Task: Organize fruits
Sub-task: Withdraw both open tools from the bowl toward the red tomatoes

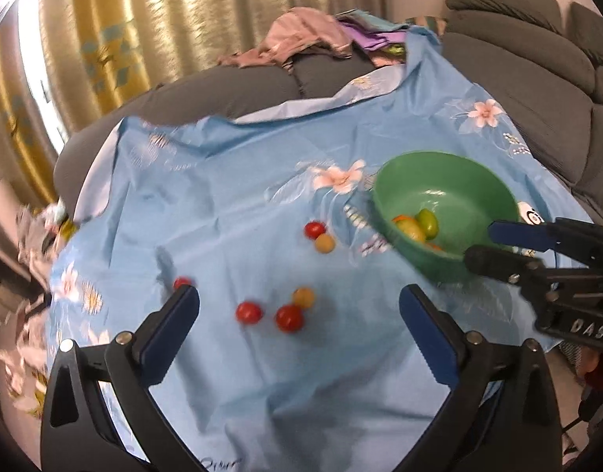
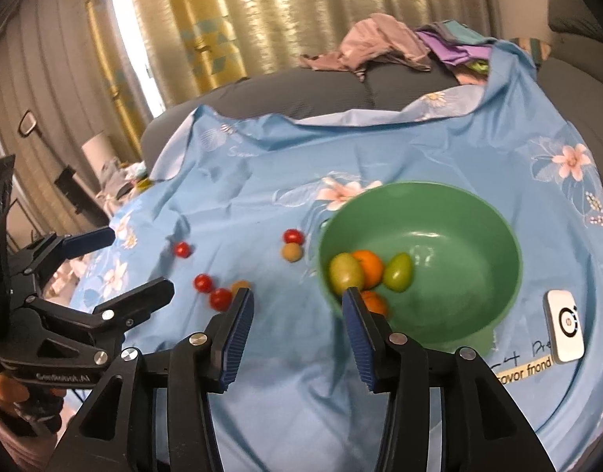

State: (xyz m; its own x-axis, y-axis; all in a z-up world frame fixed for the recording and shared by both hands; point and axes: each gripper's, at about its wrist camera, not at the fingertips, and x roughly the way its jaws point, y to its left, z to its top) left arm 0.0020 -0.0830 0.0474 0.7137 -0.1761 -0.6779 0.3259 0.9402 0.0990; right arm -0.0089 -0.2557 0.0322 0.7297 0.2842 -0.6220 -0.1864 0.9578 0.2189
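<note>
Hovering above a blue floral cloth, the left gripper has its blue-padded fingers spread wide with nothing between them; below and just ahead of the gap lie two red cherry tomatoes side by side, the right one touching a small yellow-orange fruit behind it; a third red tomato peeks out at the tip of the left finger; farther off, another red tomato sits touching a tan round fruit.

Right of these stands a green bowl on the cloth, holding a yellow-green fruit, an orange behind it, a green fruit to the right, and a second orange fruit partly hidden by a finger; the right gripper is held low in front of the bowl's near-left rim, its fingers parted and empty, the right fingertip overlapping the bowl in its own camera.

A small white device with a black ring mark lies on the cloth right of the bowl; the cloth covers a grey sofa, with a heap of pink and purple clothes at the far edge and gold curtains behind.
</note>
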